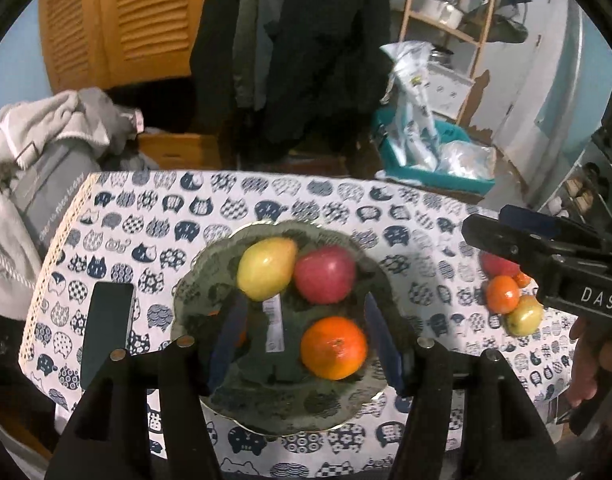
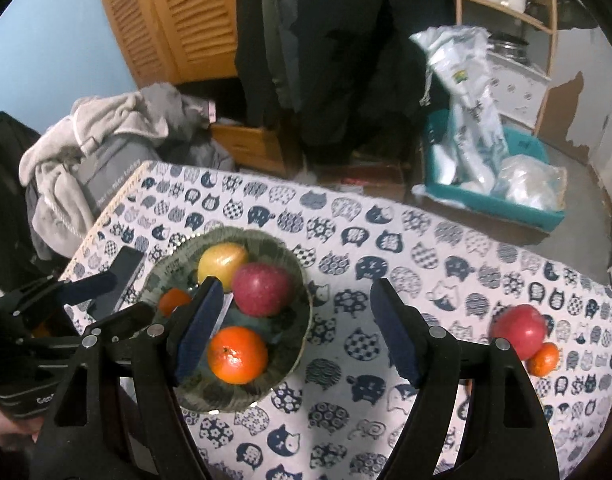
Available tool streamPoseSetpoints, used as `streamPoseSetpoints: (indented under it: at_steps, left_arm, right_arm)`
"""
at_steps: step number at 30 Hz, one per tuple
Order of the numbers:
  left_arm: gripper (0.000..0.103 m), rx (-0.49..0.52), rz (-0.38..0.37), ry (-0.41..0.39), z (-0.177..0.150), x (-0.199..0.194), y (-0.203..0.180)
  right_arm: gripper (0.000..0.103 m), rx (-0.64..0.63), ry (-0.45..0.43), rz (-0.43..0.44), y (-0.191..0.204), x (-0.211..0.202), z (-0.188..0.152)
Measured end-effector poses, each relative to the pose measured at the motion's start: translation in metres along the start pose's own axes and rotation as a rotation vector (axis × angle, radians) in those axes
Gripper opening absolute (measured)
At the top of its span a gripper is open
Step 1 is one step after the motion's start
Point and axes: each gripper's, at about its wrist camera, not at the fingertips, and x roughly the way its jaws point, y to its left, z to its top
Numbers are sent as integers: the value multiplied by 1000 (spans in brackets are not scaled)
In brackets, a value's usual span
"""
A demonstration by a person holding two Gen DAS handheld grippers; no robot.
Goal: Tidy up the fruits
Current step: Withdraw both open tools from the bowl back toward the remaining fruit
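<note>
Jaws of both grippers gaping, holding nothing; bowl point(image 2: 298, 344) carrying four fruits; red apple point(image 2: 520, 330), tangerines, green apple point(image 1: 524, 315) waiting on surface.

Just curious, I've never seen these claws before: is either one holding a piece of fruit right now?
No. The left claw and the right claw are both open and empty; the fruit lies in the bowl or on the table.

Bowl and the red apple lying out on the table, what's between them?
Only bare cat-print tablecloth, shown in the right wrist view between the bowl and the loose red apple.
</note>
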Motion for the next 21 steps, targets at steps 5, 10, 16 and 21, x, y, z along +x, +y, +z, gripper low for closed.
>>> streamPoseSetpoints:
  at_steps: [5, 10, 16, 21]
  left_arm:
    - [64, 33, -20, -31, 3, -15, -18]
    - [64, 59, -38, -50, 5, -27, -34]
    - [65, 87, -74, -74, 9, -41, -55]
    - [70, 109, -101, -109, 12, -53, -72]
  right_arm:
    - [80, -3, -38, -26, -7, -28, -1]
    - [81, 4, -77, -34, -15, -55, -3]
    - [86, 4, -122, -62, -23, -84, -6]
    - [86, 10, -155, -79, -33, -104, -8]
